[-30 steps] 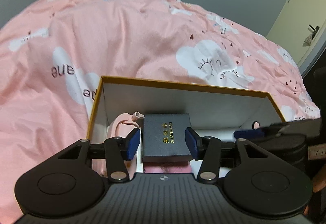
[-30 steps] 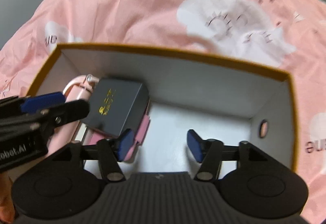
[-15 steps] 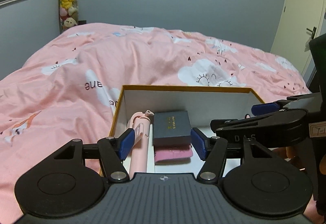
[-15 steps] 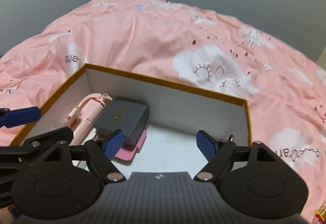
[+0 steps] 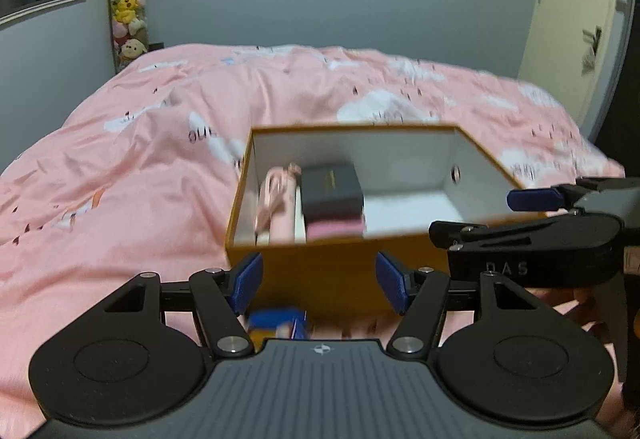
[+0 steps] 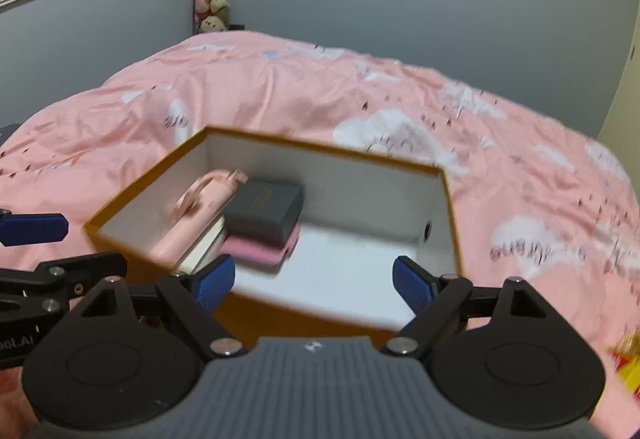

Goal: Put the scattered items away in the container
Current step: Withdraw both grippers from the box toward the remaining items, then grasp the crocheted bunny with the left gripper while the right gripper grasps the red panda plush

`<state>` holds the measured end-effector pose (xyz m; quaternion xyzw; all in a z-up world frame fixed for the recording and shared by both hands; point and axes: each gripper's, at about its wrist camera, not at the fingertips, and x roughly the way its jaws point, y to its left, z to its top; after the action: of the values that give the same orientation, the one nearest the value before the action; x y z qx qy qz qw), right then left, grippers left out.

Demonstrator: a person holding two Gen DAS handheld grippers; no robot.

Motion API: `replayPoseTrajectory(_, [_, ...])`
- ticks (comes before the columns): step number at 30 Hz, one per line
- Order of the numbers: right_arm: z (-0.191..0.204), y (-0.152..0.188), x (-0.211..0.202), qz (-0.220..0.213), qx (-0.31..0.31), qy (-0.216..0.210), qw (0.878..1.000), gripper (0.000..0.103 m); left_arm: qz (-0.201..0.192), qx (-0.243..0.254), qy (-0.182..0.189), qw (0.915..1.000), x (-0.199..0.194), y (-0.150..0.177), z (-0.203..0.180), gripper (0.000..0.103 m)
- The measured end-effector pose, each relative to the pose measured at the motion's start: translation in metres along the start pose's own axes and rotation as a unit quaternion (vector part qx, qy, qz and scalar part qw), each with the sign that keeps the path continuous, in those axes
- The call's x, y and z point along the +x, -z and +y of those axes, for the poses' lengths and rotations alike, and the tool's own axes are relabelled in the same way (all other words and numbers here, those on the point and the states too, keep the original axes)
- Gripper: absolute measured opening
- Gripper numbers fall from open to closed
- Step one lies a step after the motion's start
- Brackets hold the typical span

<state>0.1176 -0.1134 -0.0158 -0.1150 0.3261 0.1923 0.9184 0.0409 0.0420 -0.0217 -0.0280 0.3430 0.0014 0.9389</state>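
An orange cardboard box (image 5: 280, 259) with white inner walls stands open on the pink bedspread. Inside at its left lie a pink bottle-like item (image 5: 276, 199), a dark box with gold lettering (image 5: 330, 185) and a flat pink item (image 5: 334, 229) under it. My left gripper (image 5: 320, 285) hangs open in front of the box's near wall, nothing between its pads. My right gripper (image 6: 313, 285) is over the near rim of the box (image 6: 320, 149), jaws opening and empty. A small blue and yellow item (image 5: 278, 323) lies on the bedding just under the left gripper.
The pink bedspread (image 5: 120, 179) surrounds the box on all sides. A blurred yellow and red item (image 6: 626, 367) lies at the right edge. A column of plush toys (image 5: 124, 7) hangs in the far corner. A door (image 5: 580, 19) stands at the right.
Both grippers have drawn back and up out of the box, and their jaws have widened. The dark box that sat between the left pads now lies in the box, away from both grippers.
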Motion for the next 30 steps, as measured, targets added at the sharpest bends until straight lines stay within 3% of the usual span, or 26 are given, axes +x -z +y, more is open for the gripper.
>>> replayPoseTrajectory(7, [0.009,0.038,-0.011,0.047,0.03,-0.024,0.998,0.088,0.025,0.051,0.002,0.9984,-0.019,0.032,-0.01,0.073])
replayPoseTrajectory(13, [0.013,0.06,-0.019,0.061,0.03,-0.026,0.997,0.088,0.045,0.067,0.01,0.9967,-0.027,0.046,-0.014,0.073])
replayPoseTrajectory(15, [0.01,0.065,-0.021,0.065,0.043,-0.032,0.996,0.088,0.052,0.066,0.006,0.9964,-0.028,0.048,-0.013,0.078])
replayPoseTrajectory(22, [-0.005,0.073,-0.028,0.074,0.1,-0.028,0.992,0.089,0.068,0.042,0.01,0.9968,-0.036,0.055,-0.003,0.078])
replayPoseTrajectory(30, [-0.015,0.076,-0.038,0.064,0.125,-0.03,0.99,0.089,0.067,0.002,0.041,0.9969,-0.051,0.061,0.017,0.078])
